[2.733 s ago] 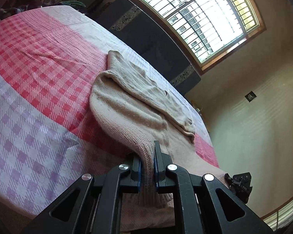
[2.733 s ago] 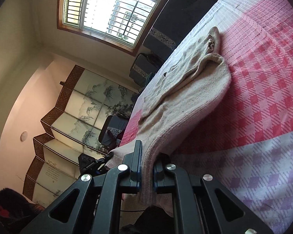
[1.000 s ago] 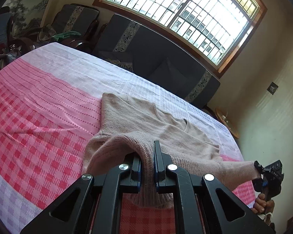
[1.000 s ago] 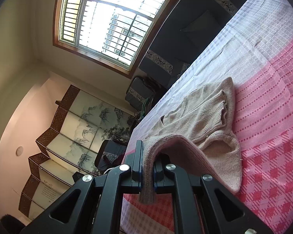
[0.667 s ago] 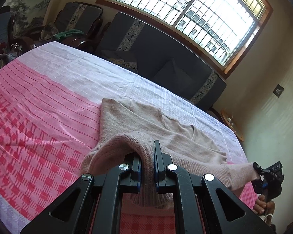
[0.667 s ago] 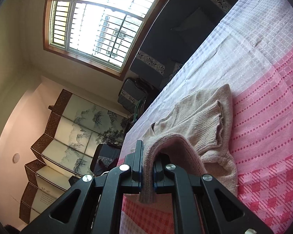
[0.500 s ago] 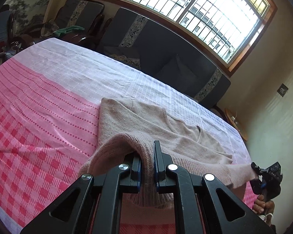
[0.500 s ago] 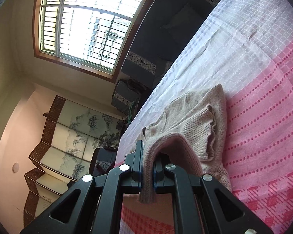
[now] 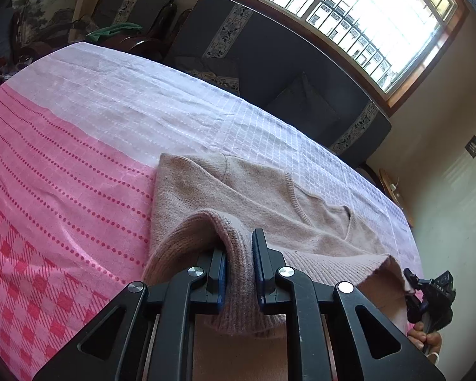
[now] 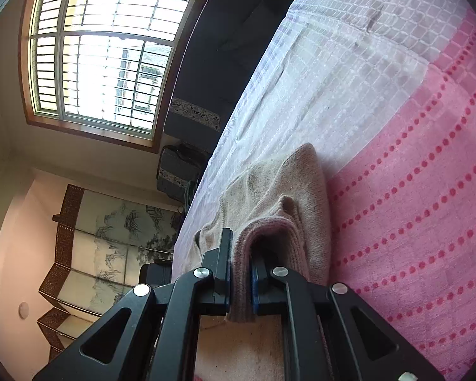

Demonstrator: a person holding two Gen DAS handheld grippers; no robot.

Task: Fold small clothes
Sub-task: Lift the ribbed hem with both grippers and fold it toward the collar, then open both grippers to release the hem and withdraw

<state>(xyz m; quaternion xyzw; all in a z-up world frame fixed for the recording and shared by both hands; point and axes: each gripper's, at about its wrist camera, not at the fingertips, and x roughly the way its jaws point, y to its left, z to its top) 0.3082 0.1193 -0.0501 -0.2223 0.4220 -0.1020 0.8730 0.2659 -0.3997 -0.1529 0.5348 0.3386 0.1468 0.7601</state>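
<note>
Left tongs [image 9: 239,262] easing open on ribbed knit sweater [image 9: 238,197], right tongs [image 10: 240,273] pinching

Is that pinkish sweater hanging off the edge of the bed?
No, the sweater lies on the checked bedspread, with its near hem lifted in the left gripper.

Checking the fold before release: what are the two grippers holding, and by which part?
Both hold the beige knit sweater by its ribbed hem edge: the left gripper at one corner, the right gripper at the other. The left jaws have just been opening.
</note>
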